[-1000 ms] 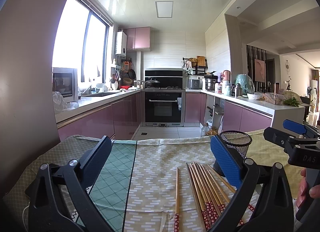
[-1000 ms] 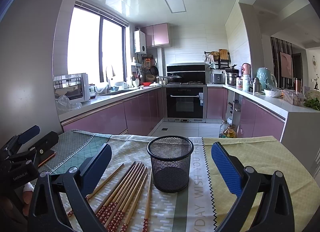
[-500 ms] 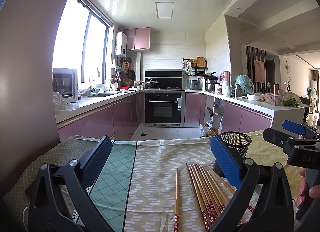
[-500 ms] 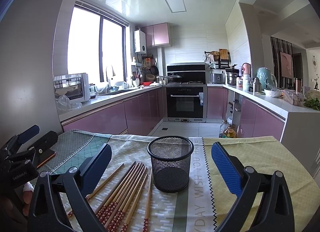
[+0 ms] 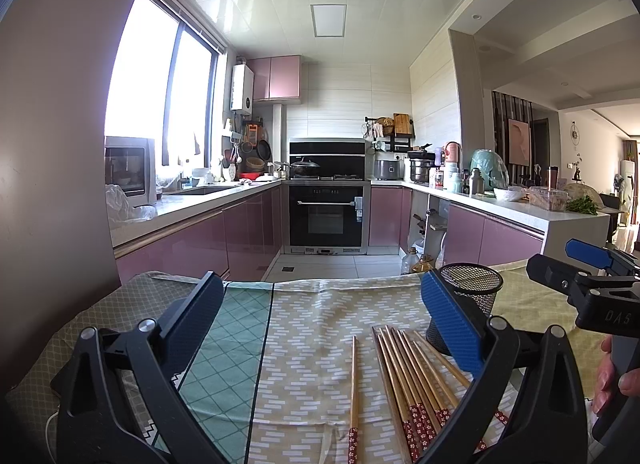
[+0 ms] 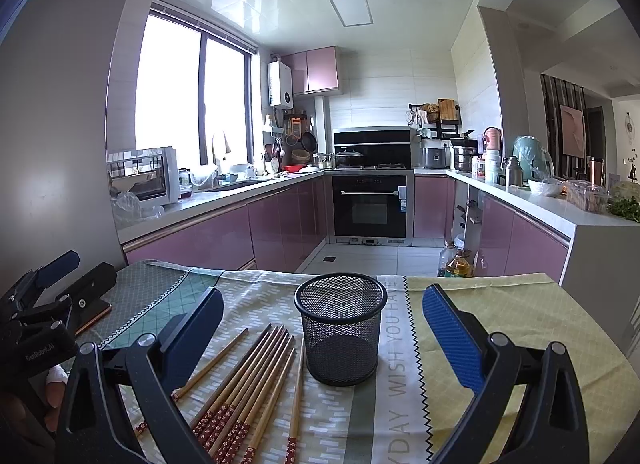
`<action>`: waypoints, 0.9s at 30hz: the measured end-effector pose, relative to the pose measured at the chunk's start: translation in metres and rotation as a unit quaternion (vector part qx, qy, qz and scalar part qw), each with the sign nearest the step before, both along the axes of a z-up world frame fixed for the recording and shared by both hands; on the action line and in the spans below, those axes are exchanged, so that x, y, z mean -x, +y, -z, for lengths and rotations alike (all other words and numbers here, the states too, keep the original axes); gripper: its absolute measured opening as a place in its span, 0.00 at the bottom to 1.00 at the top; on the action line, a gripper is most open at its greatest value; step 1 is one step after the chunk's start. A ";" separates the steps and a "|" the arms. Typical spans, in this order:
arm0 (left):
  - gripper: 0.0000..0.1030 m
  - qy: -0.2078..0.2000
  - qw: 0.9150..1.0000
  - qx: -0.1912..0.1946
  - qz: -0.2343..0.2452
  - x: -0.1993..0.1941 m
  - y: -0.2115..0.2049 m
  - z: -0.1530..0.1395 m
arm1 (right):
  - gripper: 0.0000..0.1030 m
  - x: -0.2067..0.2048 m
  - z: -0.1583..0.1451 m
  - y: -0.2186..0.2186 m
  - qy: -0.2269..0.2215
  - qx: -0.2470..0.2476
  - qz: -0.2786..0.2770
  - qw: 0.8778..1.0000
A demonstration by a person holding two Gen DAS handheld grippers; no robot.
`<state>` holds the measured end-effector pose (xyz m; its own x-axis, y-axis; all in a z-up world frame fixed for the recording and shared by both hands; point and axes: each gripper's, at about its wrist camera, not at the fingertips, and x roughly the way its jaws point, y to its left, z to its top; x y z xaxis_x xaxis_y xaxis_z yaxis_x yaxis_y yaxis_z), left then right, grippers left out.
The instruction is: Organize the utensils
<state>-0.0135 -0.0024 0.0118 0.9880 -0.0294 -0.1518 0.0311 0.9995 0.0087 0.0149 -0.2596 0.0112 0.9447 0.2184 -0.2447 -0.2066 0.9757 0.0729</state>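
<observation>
The left hand-held gripper (image 5: 320,316) was held above the worktop (image 5: 320,324) with its blue-padded fingers (image 5: 452,328) spread wide and nothing between them. The right hand-held gripper (image 6: 322,328) was likewise held agape and empty, the black mesh utensil cup (image 6: 340,328) being framed upright between its fingers without being touched. A bundle of wooden chopsticks (image 6: 244,384) with red patterned ends was laid flat on the patterned tablecloth (image 6: 520,316), just to the left of the cup. A single chopstick (image 5: 354,392) was seen lying apart from the bundle in the left wrist view, on its left side. The right hand-held gripper was seen at the right edge of that view, beyond the cup. A phone-like flat item (image 6: 94,314) was lying at the worktop's left edge.
</observation>
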 end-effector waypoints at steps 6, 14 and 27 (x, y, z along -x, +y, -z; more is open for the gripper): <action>0.95 0.000 1.000 0.001 0.000 -0.001 0.001 -0.001 | 0.94 -0.001 0.000 -0.001 0.002 0.000 0.000 1.000; 0.95 -0.001 1.000 -0.001 0.000 0.001 0.000 0.002 | 0.94 0.000 0.000 -0.001 0.001 -0.001 0.000 1.000; 0.95 -0.001 1.000 -0.001 -0.001 0.000 0.000 0.004 | 0.94 -0.001 0.000 -0.003 0.003 -0.001 0.000 1.000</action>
<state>-0.0138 -0.0024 0.0080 0.9882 -0.0280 -0.1509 0.0298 0.9995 0.0099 0.0155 -0.2625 0.0116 0.9435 0.2179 -0.2495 -0.2055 0.9758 0.0753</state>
